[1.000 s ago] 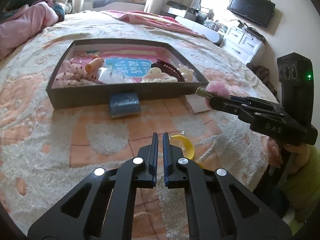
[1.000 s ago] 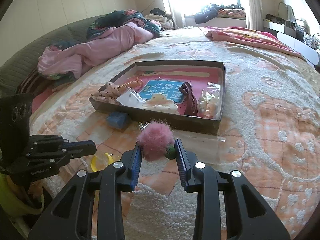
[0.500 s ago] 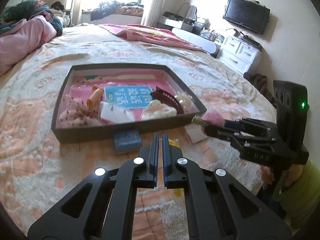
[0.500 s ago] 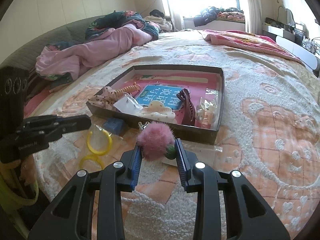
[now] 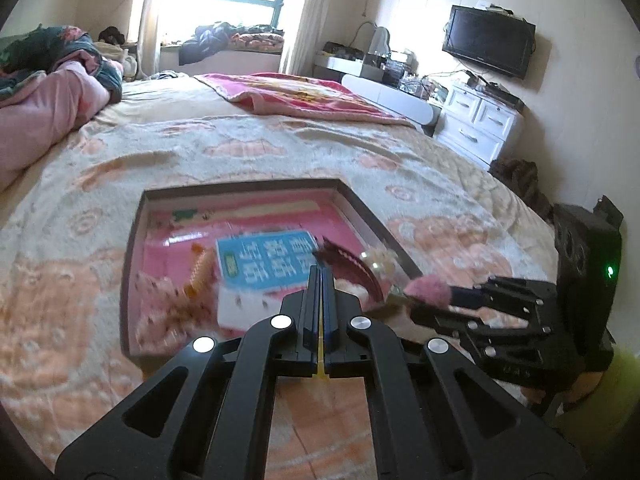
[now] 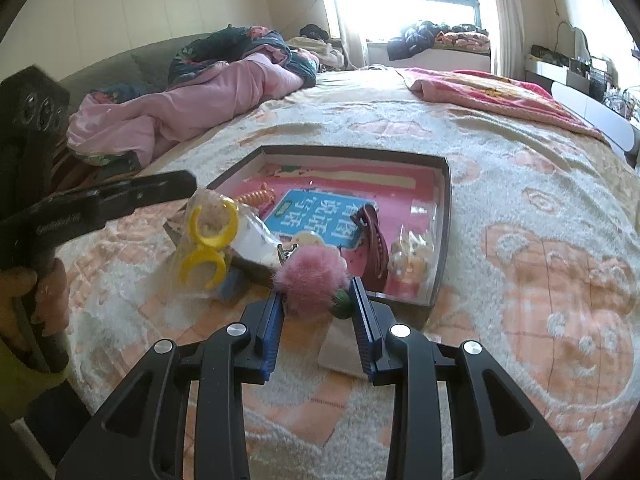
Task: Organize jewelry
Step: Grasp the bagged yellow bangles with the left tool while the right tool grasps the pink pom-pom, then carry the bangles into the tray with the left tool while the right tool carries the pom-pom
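In the right wrist view my left gripper (image 6: 188,184) comes in from the left, shut on the top of a clear bag holding two yellow rings (image 6: 208,240). The bag hangs over the near left corner of the dark shallow tray (image 6: 444,232). In the left wrist view the left gripper (image 5: 321,276) has its jaws together, with a yellow sliver between them lower down. My right gripper (image 6: 318,292) is shut on a fluffy pink pom-pom clip (image 6: 312,276) just before the tray's near wall. The clip (image 5: 426,290) also shows at the right gripper's tips in the left wrist view.
The tray holds a blue card (image 6: 316,216), a maroon claw clip (image 6: 374,236), an orange spiral tie (image 6: 256,196) and a small clear bag (image 6: 412,256). A small blue box (image 6: 234,286) and a white card (image 6: 340,348) lie on the bedspread. A pink quilt (image 6: 180,108) is heaped far left.
My left gripper has risen and moved toward the tray, lifting the bag of yellow rings off the bedspread. The right gripper has edged closer to the tray with the pom-pom clip.
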`<state>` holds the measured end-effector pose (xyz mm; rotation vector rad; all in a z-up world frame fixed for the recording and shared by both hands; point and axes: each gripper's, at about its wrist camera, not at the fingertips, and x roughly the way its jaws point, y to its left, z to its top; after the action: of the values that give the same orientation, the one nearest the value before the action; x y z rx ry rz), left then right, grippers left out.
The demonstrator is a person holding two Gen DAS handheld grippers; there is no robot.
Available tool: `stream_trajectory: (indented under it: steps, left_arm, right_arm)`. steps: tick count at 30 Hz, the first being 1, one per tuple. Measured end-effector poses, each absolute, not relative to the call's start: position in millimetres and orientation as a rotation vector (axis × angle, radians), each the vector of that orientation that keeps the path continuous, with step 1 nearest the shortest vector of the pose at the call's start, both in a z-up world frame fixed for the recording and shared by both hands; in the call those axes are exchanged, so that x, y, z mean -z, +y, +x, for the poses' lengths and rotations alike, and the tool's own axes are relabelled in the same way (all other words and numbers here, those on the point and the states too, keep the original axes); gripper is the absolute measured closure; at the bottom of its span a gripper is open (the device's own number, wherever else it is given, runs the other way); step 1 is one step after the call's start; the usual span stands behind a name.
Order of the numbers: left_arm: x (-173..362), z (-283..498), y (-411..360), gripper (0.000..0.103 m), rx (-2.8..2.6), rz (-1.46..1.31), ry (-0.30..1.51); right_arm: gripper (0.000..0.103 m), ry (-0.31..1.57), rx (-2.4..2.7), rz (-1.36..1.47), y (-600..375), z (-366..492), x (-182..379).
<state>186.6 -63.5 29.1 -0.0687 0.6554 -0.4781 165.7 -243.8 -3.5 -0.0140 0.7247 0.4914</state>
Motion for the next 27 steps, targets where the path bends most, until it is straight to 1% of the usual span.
stream_trajectory:
  steps: [7, 14, 27]
  left_arm:
    - [-38, 213, -59, 0.103, 0.449, -0.064, 0.644]
    - [-29, 233, -58, 0.103, 0.430, -0.069, 0.673]
    - [-4, 257, -40, 0.103, 0.347, -0.078, 0.709]
  right_arm:
    - [0.072, 0.700, -0.479, -0.018, -240, 182, -6]
    - [0.072, 0.695, -0.465, -0.031, -234, 198, -7]
    - [0.072, 0.737, -0.386, -0.038, -233, 224, 18]
